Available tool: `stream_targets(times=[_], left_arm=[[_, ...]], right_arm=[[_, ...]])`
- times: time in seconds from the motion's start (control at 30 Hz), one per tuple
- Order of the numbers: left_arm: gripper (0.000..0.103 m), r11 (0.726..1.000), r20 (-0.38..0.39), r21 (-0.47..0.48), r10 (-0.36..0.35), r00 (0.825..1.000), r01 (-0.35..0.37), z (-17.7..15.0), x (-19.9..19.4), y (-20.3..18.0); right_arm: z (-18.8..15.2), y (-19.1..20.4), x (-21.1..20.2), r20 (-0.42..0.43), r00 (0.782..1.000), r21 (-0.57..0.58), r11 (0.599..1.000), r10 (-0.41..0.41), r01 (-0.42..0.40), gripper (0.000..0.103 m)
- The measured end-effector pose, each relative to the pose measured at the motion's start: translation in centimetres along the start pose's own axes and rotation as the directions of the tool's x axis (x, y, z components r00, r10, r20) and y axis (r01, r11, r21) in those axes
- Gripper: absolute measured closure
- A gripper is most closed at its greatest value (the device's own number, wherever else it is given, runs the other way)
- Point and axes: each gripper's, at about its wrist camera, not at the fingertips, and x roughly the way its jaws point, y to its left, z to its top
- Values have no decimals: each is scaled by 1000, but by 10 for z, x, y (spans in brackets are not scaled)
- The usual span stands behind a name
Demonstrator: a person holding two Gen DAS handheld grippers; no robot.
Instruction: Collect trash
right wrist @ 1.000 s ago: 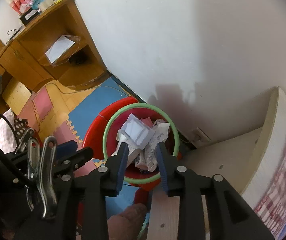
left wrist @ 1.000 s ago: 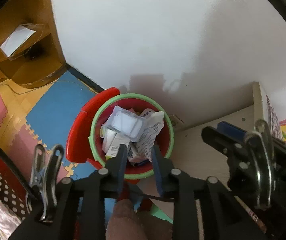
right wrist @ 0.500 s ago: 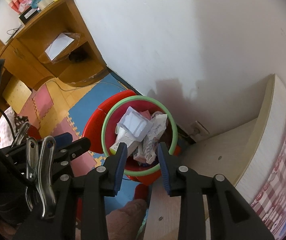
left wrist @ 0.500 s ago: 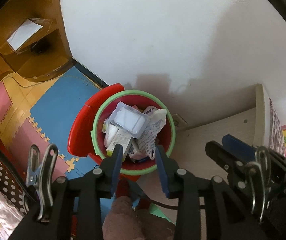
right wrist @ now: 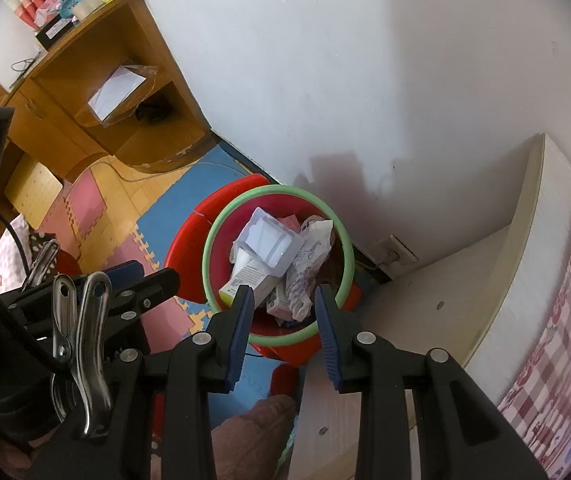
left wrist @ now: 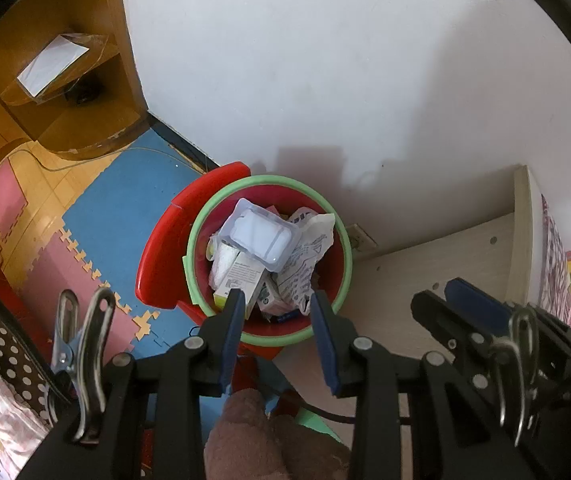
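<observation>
Bright, even daylight; soft shadows fall on the white wall (left wrist: 325, 60). Sharp centre, with fisheye bending and dark corners.

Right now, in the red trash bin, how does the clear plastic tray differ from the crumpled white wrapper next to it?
The clear plastic tray keeps a stiff rectangular shape with rounded corners; the crumpled white wrapper is soft and creased. The tray is see-through and unprinted, while the wrapper is opaque with dark printing. The tray lies on top of the boxes; the wrapper sits by the rim on the side toward the wall. Both rest loose inside the red trash bin.
</observation>
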Motion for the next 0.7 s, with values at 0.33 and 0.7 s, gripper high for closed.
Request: stream_targets(times=[0.33,0.7], left_arm=[[68,1000,0,5,10,1000,-10,-4,-1,1],[68,1000,3,5,11,1000,-11,-4,-3,1]], right_arm=[[0,0,0,0,1000,-6,1000,4,-4,70],[-1,-1,0,0,1000,-7,1000,4,-4,70]])
